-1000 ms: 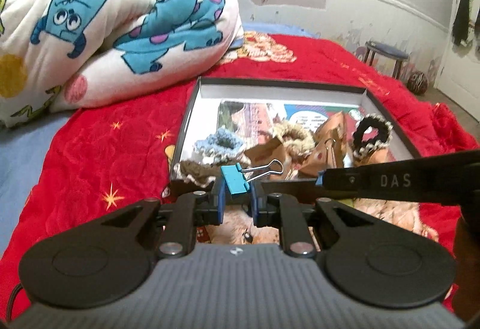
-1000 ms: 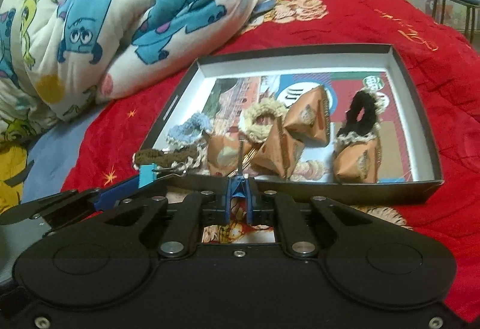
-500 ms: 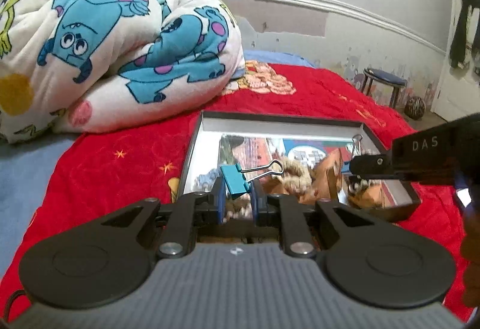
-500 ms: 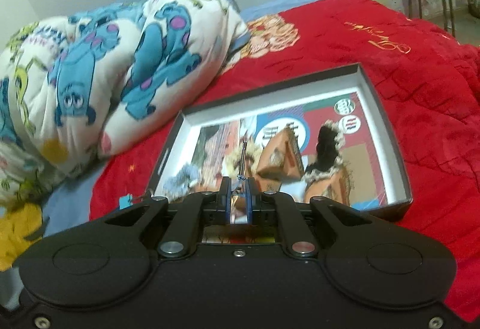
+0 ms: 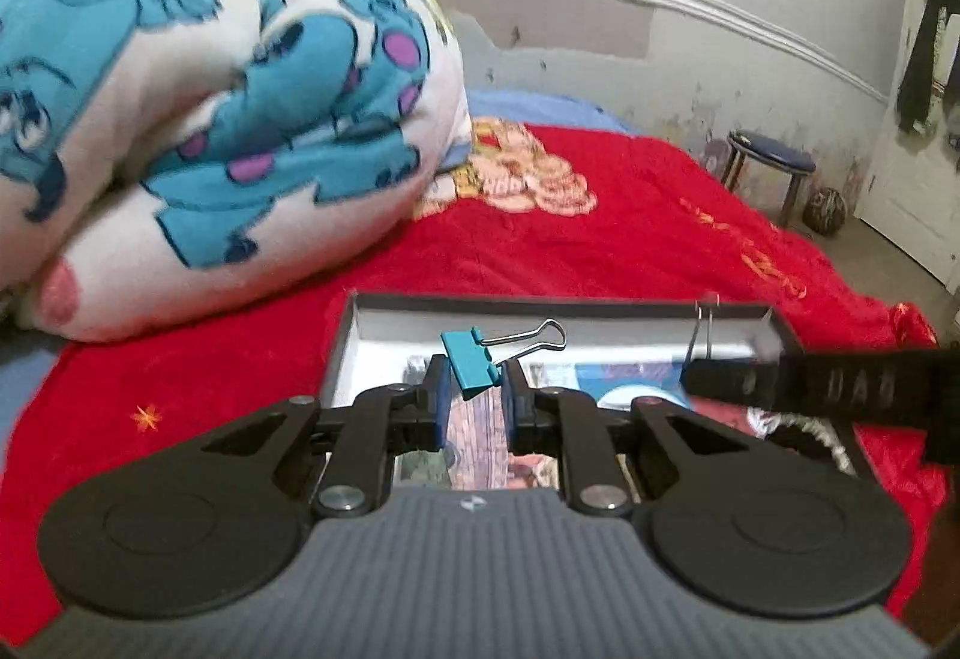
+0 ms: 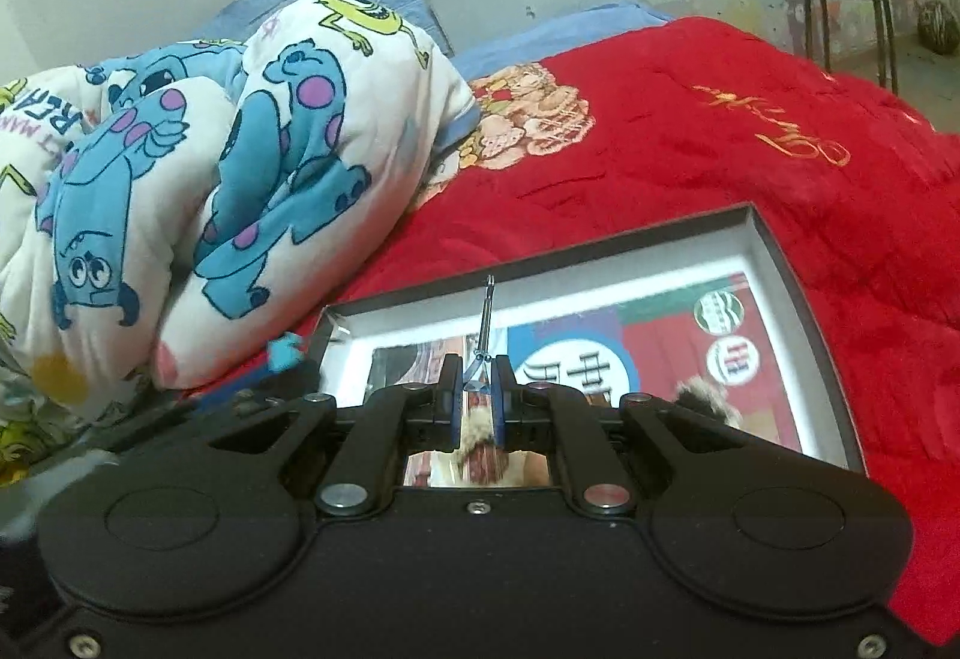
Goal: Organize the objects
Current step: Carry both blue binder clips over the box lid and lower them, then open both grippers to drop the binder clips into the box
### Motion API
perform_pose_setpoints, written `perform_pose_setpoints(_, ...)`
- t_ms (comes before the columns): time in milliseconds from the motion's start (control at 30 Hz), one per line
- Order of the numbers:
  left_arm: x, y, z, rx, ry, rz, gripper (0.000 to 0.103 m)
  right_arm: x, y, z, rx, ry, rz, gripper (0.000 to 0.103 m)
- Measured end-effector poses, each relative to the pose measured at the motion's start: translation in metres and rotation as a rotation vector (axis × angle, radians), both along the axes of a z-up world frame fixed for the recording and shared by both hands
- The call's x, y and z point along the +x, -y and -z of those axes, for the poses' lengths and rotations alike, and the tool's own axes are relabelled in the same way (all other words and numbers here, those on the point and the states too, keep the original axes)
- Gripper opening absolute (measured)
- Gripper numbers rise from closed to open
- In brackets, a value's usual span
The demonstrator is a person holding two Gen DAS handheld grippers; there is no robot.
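Note:
My left gripper [image 5: 474, 392] is shut on a teal binder clip [image 5: 471, 364] whose wire handle sticks out to the right, above the near left of the black box [image 5: 342, 341]. In the left wrist view the right gripper's finger comes in from the right with wire handles [image 5: 702, 326] standing up from its tip. In the right wrist view my right gripper [image 6: 478, 389] is shut on a small blue binder clip [image 6: 476, 378], its wire handles pointing up and forward over the box [image 6: 798, 287]. The left gripper's teal clip [image 6: 285, 350] shows at the left.
The box lies on a red bedspread [image 5: 600, 233] and holds a printed sheet [image 6: 648, 353] and a fuzzy hair tie [image 6: 702, 398]. A folded cartoon-print quilt [image 5: 210, 107] sits at the left. A blue stool [image 5: 771, 167] and a ball [image 5: 828, 212] stand by the far wall.
Both grippers have risen and pulled back from the box, each still holding its clip. The box's contents have sunk mostly out of sight behind the gripper bodies. The right gripper has rolled.

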State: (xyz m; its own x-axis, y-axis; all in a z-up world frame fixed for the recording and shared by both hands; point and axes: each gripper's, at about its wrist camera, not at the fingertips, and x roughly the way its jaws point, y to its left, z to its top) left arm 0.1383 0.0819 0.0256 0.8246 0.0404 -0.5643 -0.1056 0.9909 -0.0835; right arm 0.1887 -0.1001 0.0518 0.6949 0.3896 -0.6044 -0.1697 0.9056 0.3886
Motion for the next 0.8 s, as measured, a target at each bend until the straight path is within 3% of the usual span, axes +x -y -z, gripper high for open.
perform_pose_setpoints(300,0.003,-0.016,0.029,-0.045,-0.021,0.001,0.02,0.032,-0.002,0.023,-0.054,-0.046,0.062,0.01)
perform_pose_setpoints(800,0.005,-0.007,0.043,-0.012,-0.051,0.016,0.021,0.028,-0.02,0.047,-0.129,-0.078,0.04,0.01)
